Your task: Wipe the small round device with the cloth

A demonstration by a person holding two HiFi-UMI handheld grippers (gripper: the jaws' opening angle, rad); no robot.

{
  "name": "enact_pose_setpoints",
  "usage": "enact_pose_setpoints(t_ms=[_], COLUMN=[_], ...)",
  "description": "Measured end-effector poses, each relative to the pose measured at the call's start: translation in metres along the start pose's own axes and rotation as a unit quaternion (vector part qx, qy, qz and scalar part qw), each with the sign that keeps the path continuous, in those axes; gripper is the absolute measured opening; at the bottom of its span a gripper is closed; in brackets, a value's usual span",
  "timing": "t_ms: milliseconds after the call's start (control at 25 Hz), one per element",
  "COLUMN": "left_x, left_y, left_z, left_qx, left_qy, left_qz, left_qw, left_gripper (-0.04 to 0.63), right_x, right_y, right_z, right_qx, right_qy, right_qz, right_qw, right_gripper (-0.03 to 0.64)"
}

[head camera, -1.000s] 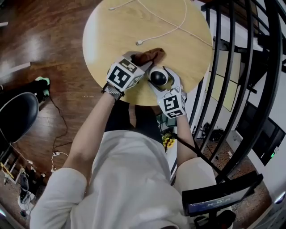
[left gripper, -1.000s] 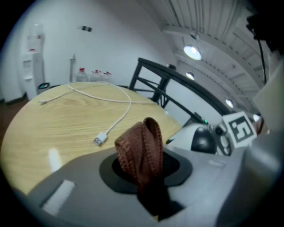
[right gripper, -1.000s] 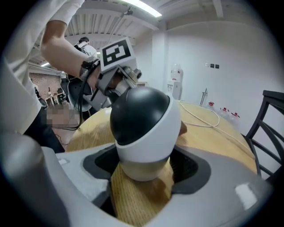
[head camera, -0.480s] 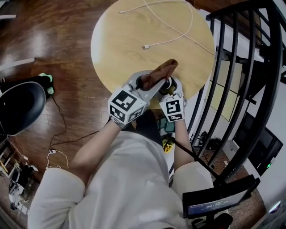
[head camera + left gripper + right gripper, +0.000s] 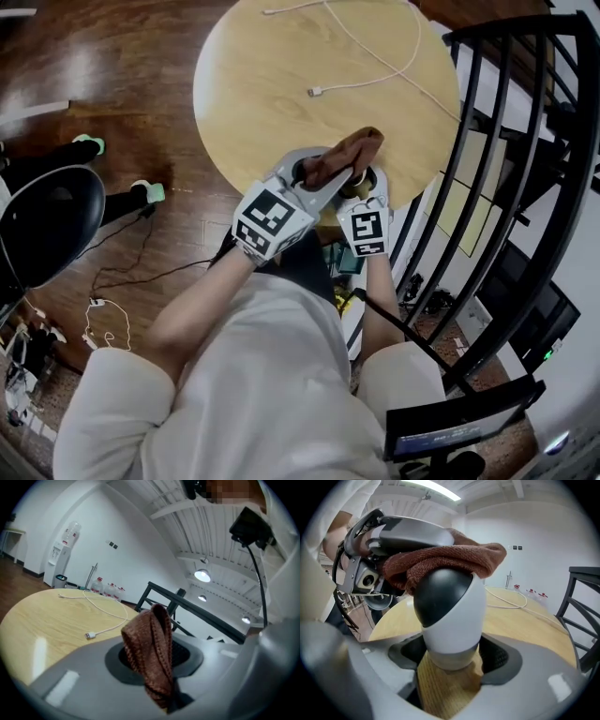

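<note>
1. Round wooden bench [image 5: 281, 84] below, with a white cable [image 5: 375, 56] lying toward its 12 o'clock. All the action is at the 5 o'clock rim.
2. Right gripper [image 5: 364, 192] has its fingers clamped on the small round device [image 5: 450, 616], which stands upright with its dark dome at 12 o'clock.
3. Left gripper [image 5: 317, 178] has its fingers pinched on the cloth [image 5: 445, 562] and reaches in from 9 o'clock.
4. Cloth drapes right over the dome, so the wipe looks under way. I'd judge the left does the stroking.

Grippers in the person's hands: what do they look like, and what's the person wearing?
Both the left gripper and right gripper have grey fingers and carry a white cube printed with black square markers. The person wears a white short-sleeved top.
</note>
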State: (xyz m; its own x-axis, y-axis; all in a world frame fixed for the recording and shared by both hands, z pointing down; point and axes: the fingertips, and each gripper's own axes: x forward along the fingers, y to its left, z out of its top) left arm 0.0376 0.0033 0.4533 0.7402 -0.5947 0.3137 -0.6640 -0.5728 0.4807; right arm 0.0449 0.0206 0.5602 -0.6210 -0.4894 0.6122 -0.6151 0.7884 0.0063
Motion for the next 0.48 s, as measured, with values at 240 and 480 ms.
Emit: enact_pose_setpoints(t_ms=[240, 480], left_x=[0.001, -0.004], left_y=[0.012, 0.041], left_z=[0.0, -0.018], left_qx=[0.032, 0.0], left_qy=[0.008, 0.025], left_qz=[0.038, 0.097], left_qw=[0.9987, 0.9949], left_gripper=[0.106, 0.104], right_x=[0.0, -0.001], right_y=[0.0, 0.001], right_z=[0.001, 0.002], right_qx=[-0.003, 0.0], right_qy=[0.003, 0.002], right_qz=[0.001, 0.0], right_qw=[1.0, 1.0], right_gripper=[0.35, 0.35])
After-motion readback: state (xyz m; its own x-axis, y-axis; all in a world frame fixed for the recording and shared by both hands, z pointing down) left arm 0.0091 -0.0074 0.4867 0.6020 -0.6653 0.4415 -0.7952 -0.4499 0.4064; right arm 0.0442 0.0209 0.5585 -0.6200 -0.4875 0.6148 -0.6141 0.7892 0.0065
